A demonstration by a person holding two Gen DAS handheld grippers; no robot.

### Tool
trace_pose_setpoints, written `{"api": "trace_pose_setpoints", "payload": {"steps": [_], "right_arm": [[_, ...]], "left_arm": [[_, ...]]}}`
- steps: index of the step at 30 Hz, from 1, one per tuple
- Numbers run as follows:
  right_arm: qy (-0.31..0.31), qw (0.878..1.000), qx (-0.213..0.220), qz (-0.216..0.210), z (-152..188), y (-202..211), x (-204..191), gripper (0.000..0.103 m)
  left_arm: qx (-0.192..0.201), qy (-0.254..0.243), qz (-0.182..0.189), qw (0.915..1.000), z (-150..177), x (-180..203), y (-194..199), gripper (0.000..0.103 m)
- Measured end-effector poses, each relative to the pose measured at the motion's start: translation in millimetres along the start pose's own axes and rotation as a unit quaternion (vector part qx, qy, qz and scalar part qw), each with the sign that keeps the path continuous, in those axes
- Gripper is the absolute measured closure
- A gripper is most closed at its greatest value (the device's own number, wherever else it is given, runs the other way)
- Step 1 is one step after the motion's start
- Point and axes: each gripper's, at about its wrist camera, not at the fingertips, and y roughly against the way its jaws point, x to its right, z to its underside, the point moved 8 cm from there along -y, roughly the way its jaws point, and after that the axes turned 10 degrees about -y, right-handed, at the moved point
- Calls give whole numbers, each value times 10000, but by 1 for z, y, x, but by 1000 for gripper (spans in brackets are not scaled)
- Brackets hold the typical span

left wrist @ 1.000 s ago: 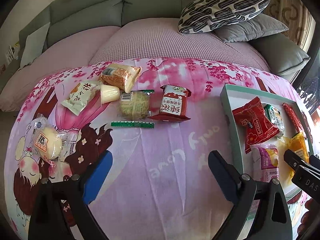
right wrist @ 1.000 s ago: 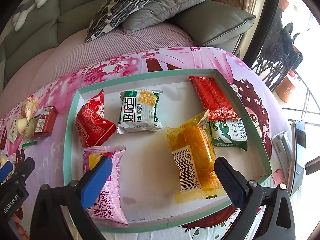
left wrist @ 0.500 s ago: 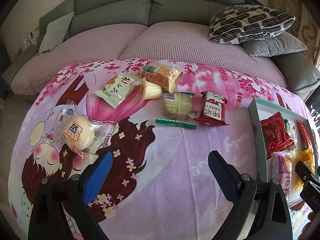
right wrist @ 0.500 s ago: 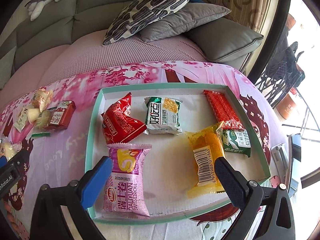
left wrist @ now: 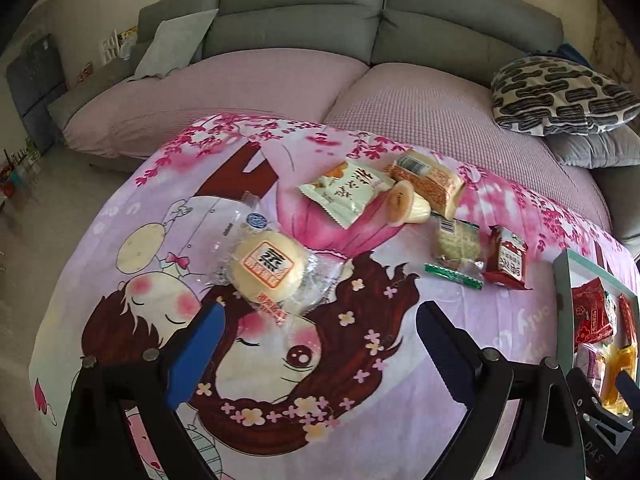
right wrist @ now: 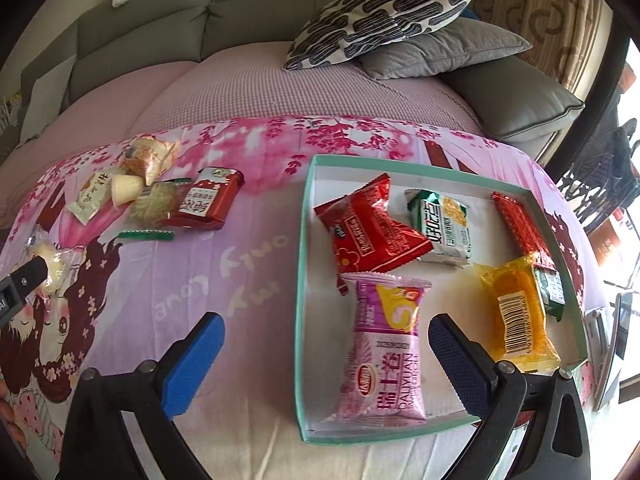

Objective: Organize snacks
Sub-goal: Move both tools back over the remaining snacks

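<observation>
- Snacks lie loose on a pink cartoon-print cloth in the left wrist view: a steamed bun in clear wrap sits just ahead of the left tool, whose blue-padded fingers are spread wide and hold nothing.
- Farther off in the same view, a cream packet, a jelly cup and a tan bread pack cluster together, touching; a green-edged cake pack and a dark red packet lie side by side to their right.
- At the right edge of that view, the green-rimmed tray shows with wrappers inside.
- Behind the cloth stand a grey sofa and a patterned cushion.
- In the right wrist view, the right tool hangs with its fingers spread apart, empty, over the near left wall of the tray.
- Inside the tray lie a pink Swiss roll pack, a red packet, a green-and-white packet, a long red bar and a yellow cake pack that overlaps a small green packet.
- Left of the tray in this view, the loose snacks are still on the cloth, well apart from it.
</observation>
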Motion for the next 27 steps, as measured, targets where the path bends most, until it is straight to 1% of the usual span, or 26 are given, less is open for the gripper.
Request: {"api": "trace_pose_setpoints", "payload": {"steps": [5, 8, 13, 17, 20, 22, 25, 27], "right_arm": [[269, 9996, -9, -104, 6, -1, -28, 0], [392, 9992, -9, -121, 9, -2, -37, 0], [496, 9987, -25, -123, 10, -6, -48, 0], [461, 9985, -63, -304, 6, -11, -56, 0], [333, 9981, -78, -518, -6, -15, -60, 0], [270, 9978, 63, -605, -20, -15, -62, 0], [176, 9975, 173, -656, -41, -18, -65, 0], [101, 9976, 181, -660, -56, -22, -67, 0]], "left_arm": [[6, 360, -146, 9992, 3, -36, -1, 6], [-26, 487, -167, 9987, 6, -50, -5, 7], [-17, 548, -109, 9984, 5, -55, -17, 6], [21, 497, -53, 9987, 1, -51, -28, 6], [96, 576, -20, 9983, -4, -51, -33, 6], [143, 685, 24, 9975, -9, -53, -36, 6], [269, 848, 29, 9960, -16, -57, -38, 6], [327, 853, 43, 9958, -19, -57, -40, 6]]}}
